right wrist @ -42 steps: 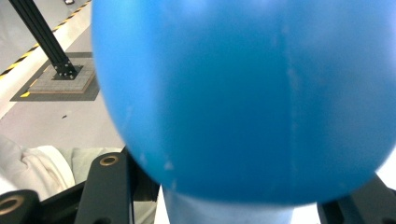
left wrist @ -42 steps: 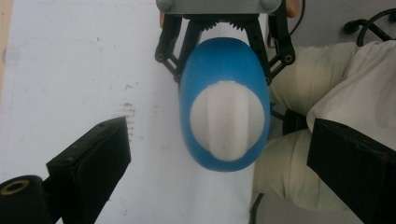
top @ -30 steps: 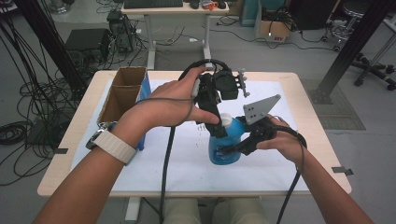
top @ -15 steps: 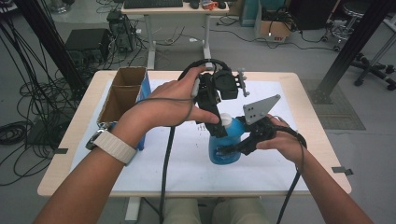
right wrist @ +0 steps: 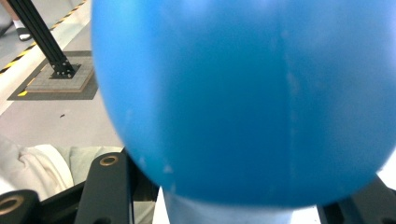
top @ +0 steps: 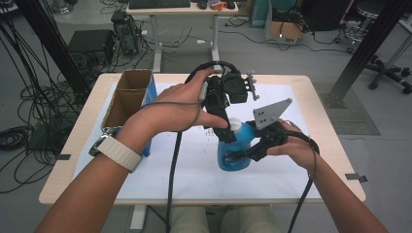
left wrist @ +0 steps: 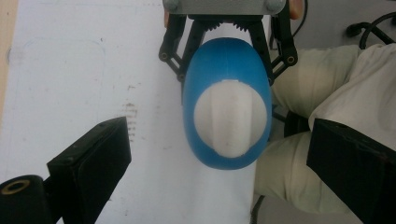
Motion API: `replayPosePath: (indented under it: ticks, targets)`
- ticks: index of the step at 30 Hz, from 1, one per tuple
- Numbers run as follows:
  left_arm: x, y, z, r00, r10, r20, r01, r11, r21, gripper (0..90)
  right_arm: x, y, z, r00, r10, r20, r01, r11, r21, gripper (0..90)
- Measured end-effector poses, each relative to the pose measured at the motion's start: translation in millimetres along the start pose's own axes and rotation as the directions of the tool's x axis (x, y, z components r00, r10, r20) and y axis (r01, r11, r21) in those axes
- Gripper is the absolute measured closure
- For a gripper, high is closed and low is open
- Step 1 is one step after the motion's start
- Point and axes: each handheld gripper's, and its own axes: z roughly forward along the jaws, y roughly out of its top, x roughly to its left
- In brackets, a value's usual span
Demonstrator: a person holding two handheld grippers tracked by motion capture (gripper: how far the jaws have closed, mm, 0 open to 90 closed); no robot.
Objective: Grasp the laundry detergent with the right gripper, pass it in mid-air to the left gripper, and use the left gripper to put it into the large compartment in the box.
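White table mat [top: 160,170], one blue bottle [top: 233,150]

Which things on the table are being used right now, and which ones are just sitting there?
In use:
- blue plastic bottle with its white cap
- right tool, clamped on the bottle
- left tool, open above the cap

Just sitting there:
- brown cardboard box
- white paper sheet covering the wooden table

A blue plastic bottle [top: 235,148] with a white ribbed cap [left wrist: 230,117] stands upright on the white mat, near the table's front middle. Its body is oval seen from above, smooth, and seemingly closed, though the cap's seating is hard to judge.
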Motion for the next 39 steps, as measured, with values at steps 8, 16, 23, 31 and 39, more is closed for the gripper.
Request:
replayPosePath:
  ticks: [8,16,23,31,39]
  targets:
    - [0.1,-0.9,-0.1,1.0000,-0.002,-0.003,0.002,1.0000,-0.005,6.7,-0.9,-0.4,0.6,1.0000,-0.001,0.008,0.001,1.000,0.002,42.3]
    - [0.0,-1.0,-0.1,1.0000,-0.003,-0.001,0.003,1.0000,-0.003,6.7,-0.5,0.1,0.7,1.0000,-0.001,0.004,0.001,1.000,0.002,42.4]
    - [-0.1,-1.2,0.3,1.0000,-0.005,0.000,0.005,1.0000,-0.004,6.6,0.1,0.2,1.1,0.9999,0.003,0.010,-0.003,1.000,-0.005,42.3]
    - [-0.2,-1.2,-0.2,1.0000,-0.005,-0.002,0.005,1.0000,-0.005,6.7,-0.2,-0.1,1.0,0.9999,0.006,0.010,-0.006,1.000,-0.003,42.3]
    - [-0.1,-1.6,0.4,1.0000,-0.007,-0.002,0.007,0.9999,-0.008,6.7,-0.1,-0.1,1.6,1.0000,0.006,0.007,-0.006,1.000,-0.001,42.3]
